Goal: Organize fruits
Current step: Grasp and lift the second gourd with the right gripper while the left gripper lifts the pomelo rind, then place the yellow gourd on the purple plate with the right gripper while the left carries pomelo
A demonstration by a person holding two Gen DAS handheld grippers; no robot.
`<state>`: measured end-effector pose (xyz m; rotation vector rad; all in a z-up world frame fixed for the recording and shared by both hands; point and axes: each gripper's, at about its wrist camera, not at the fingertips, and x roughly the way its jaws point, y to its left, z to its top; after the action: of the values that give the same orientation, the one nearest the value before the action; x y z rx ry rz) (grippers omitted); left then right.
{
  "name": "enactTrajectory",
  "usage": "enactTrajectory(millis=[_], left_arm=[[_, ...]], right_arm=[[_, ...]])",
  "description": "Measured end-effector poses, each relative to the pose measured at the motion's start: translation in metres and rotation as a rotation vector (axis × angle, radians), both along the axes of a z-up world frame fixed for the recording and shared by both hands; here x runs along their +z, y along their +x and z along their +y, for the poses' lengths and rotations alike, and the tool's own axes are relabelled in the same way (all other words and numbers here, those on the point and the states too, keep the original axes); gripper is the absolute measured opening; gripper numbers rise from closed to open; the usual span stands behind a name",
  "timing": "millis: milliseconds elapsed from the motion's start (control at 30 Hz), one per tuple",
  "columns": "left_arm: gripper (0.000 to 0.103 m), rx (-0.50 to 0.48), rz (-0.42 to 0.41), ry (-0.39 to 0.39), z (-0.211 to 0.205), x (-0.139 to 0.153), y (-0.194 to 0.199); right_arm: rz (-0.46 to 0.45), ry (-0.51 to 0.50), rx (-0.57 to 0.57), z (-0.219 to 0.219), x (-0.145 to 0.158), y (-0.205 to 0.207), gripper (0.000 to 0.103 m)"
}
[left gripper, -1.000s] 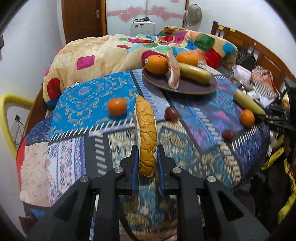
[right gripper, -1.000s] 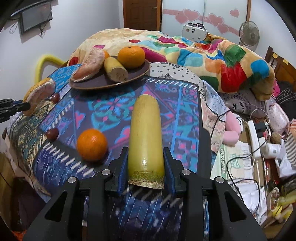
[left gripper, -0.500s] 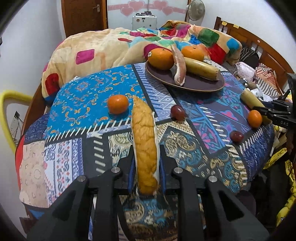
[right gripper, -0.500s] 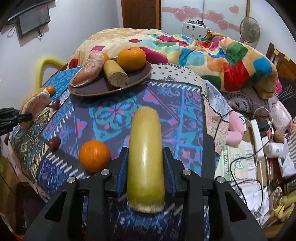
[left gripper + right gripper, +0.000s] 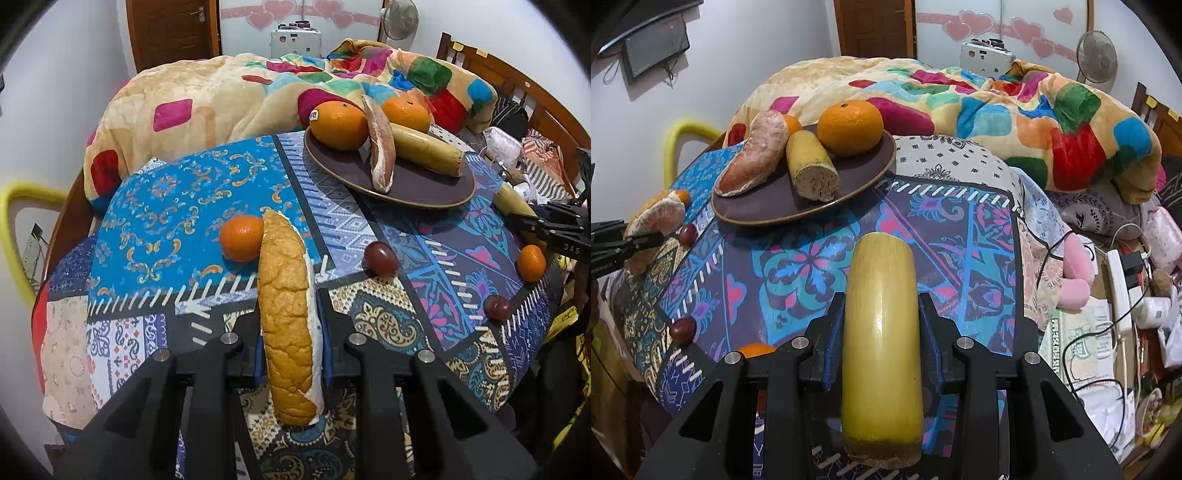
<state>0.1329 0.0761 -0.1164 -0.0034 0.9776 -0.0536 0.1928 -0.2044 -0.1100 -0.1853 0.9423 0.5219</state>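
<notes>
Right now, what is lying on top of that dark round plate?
On the plate lie a big orange, a cut banana piece and a pinkish pomelo wedge. A second orange sits behind the wedge, mostly covered in the right claw's view.

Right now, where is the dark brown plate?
In the left wrist view the plate sits on the far right part of the patterned table, just before the blanket.
</notes>
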Motion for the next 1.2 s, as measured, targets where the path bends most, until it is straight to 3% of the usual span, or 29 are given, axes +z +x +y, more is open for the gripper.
enactTrajectory(millis=[700,1200], left_arm=[[0.022,-0.03,-0.222,-0.01,-0.027,0.06,0.006],[0.022,-0.038,-0.216,-0.035,-0.04,0.05,0.069]], right_arm=[[-0.158,0.108,-0.009,0.009,0.056,-0.008,0.034],[-0.255,0.08,0.009,0.041,0.077,0.03,0.034]])
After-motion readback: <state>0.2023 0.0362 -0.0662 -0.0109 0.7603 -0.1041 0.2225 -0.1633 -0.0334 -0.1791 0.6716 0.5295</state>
